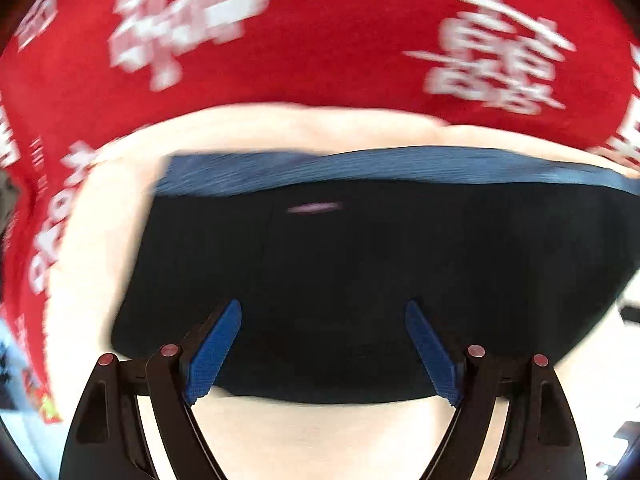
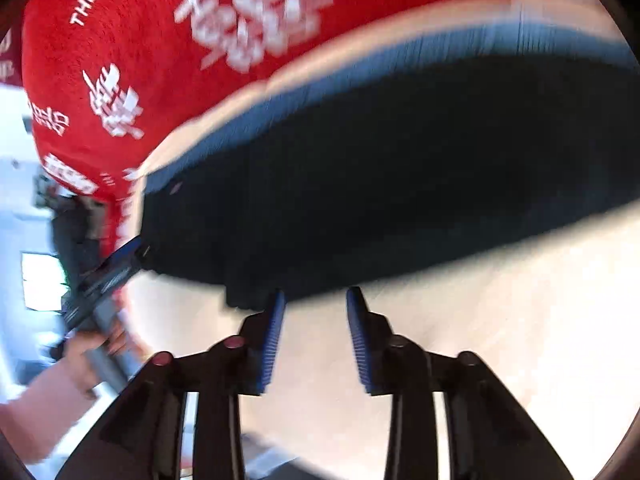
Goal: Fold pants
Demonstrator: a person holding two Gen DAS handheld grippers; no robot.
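The dark navy pants (image 1: 360, 272) lie as a flat folded block on a pale table (image 1: 304, 436), with a lighter blue ribbed waistband (image 1: 360, 168) along the far edge. My left gripper (image 1: 323, 312) is open over the near edge of the pants, with nothing between its blue pads. In the right wrist view the pants (image 2: 400, 184) stretch across the middle. My right gripper (image 2: 315, 300) is open at their near edge, empty. The left gripper (image 2: 108, 276) and the hand holding it show at the pants' left end. Both views are motion-blurred.
A red cloth with white lettering (image 1: 320, 40) covers the table beyond the pants, also in the right wrist view (image 2: 160, 60). The table surface (image 2: 500, 340) lies bare in front of my right gripper. A bright room shows past the table's left edge (image 2: 24, 200).
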